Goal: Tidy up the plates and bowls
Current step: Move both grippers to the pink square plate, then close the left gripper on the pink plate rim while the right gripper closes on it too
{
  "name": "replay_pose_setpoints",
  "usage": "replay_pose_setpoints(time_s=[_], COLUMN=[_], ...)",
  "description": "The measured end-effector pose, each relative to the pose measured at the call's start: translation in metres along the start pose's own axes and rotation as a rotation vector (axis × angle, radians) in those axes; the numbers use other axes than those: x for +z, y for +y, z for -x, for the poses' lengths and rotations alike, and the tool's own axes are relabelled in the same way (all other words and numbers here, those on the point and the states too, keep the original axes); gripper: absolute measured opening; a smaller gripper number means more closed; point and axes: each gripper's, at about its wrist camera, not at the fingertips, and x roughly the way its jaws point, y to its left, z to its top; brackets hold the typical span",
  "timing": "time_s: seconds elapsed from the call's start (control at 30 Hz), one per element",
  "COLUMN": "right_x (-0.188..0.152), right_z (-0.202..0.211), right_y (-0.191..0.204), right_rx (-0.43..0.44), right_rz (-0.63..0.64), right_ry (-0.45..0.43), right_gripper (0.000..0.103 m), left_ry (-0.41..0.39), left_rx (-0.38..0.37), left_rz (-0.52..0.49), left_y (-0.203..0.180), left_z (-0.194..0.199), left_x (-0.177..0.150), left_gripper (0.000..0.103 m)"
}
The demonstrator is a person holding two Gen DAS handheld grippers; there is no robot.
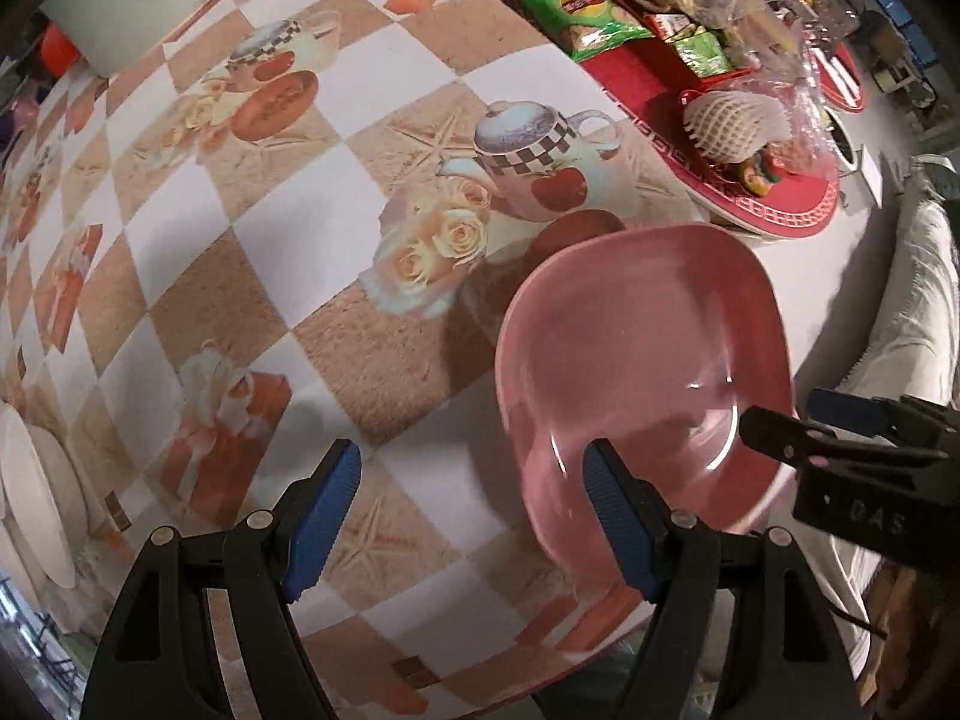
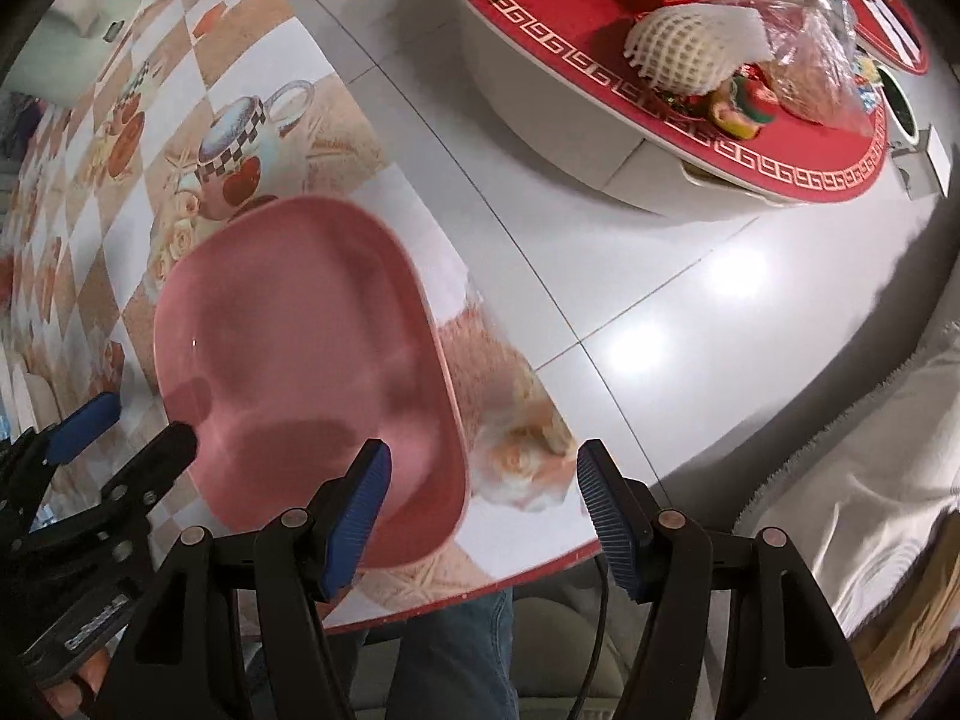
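A pink squarish bowl [image 1: 642, 354] sits near the front edge of the patterned table; it also shows in the right wrist view [image 2: 300, 324]. My left gripper [image 1: 474, 522] is open, its right finger over the bowl's near left rim, its left finger over the tablecloth. My right gripper [image 2: 483, 516] is open, its left finger at the bowl's near right rim, its right finger past the table edge. Each gripper shows in the other's view: the right one [image 1: 780, 426], the left one [image 2: 138, 432]. Cream plates [image 1: 36, 492] are stacked at the table's far left.
A round red-topped low table [image 2: 798, 174] with snack packets, a foam-netted fruit [image 2: 684, 48] and a plastic bag stands beyond on the white tiled floor [image 2: 690, 312]. A white cloth-covered seat [image 2: 870, 498] is at the right. The table's front edge [image 2: 480, 588] is close below.
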Motion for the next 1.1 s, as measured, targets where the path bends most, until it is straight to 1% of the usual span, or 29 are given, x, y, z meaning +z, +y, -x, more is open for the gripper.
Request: replay_pose_setpoints(time_s=[0.23, 0.27, 0.3, 0.33, 0.37, 0.4, 0.43, 0.5, 0.53, 0.57, 0.6, 0.67, 0.7, 0.73, 0.87, 0.97, 1.1], right_x=[0.011, 0.011, 0.012, 0.012, 0.012, 0.012, 0.012, 0.010, 0.010, 0.009, 0.008, 0.006, 0.005, 0.003, -0.005, -0.014, -0.033], right_z=[-0.012, -0.013, -0.014, -0.014, -0.015, -0.014, -0.012, -0.010, -0.010, -0.009, -0.009, -0.010, -0.011, -0.011, -0.013, -0.018, -0.027], right_y=[0.005, 0.007, 0.008, 0.010, 0.011, 0.013, 0.015, 0.018, 0.021, 0.023, 0.024, 0.027, 0.028, 0.031, 0.041, 0.061, 0.105], right_rx=[0.002, -0.003, -0.009, -0.022, -0.028, -0.029, -0.029, -0.004, -0.012, -0.018, -0.022, -0.023, -0.030, -0.038, -0.039, -0.047, -0.048], right_rz=[0.035, 0.042, 0.052, 0.065, 0.079, 0.089, 0.102, 0.110, 0.118, 0.126, 0.132, 0.140, 0.145, 0.153, 0.169, 0.198, 0.267], right_ry=[0.011, 0.011, 0.011, 0.007, 0.002, 0.000, -0.006, -0.002, 0.000, -0.001, -0.001, 0.006, 0.009, 0.008, 0.015, 0.021, 0.036], right_gripper=[0.065, 0.062, 0.055, 0.054, 0.051, 0.044, 0.040, 0.020, 0.020, 0.020, 0.020, 0.020, 0.020, 0.020, 0.020, 0.020, 0.020], left_ry=[0.020, 0.024, 0.029, 0.033, 0.038, 0.047, 0.049, 0.050, 0.048, 0.042, 0.035, 0.027, 0.027, 0.026, 0.024, 0.023, 0.022], left_rx=[0.039, 0.044, 0.047, 0.048, 0.049, 0.051, 0.052, 0.037, 0.035, 0.033, 0.034, 0.024, 0.018, 0.028, 0.014, 0.026, 0.036], left_rz=[0.004, 0.001, -0.003, -0.005, -0.006, -0.005, -0.002, 0.017, 0.022, 0.019, 0.004, -0.037, -0.056, -0.064, -0.037, -0.028, 0.026], left_y=[-0.005, -0.006, -0.007, -0.007, -0.008, -0.008, -0.008, -0.007, -0.007, -0.007, -0.010, -0.018, -0.021, -0.022, -0.010, 0.004, 0.038], left_z=[-0.017, -0.019, -0.021, -0.023, -0.024, -0.026, -0.028, -0.028, -0.028, -0.026, -0.024, -0.022, -0.021, -0.021, -0.021, -0.017, -0.014], left_x=[0.011, 0.012, 0.012, 0.013, 0.013, 0.012, 0.014, 0.014, 0.015, 0.014, 0.014, 0.013, 0.012, 0.011, 0.003, -0.009, -0.033], left_gripper=[0.079, 0.079, 0.079, 0.079, 0.079, 0.079, 0.079, 0.077, 0.073, 0.067, 0.063, 0.038, 0.034, 0.034, 0.034, 0.034, 0.034])
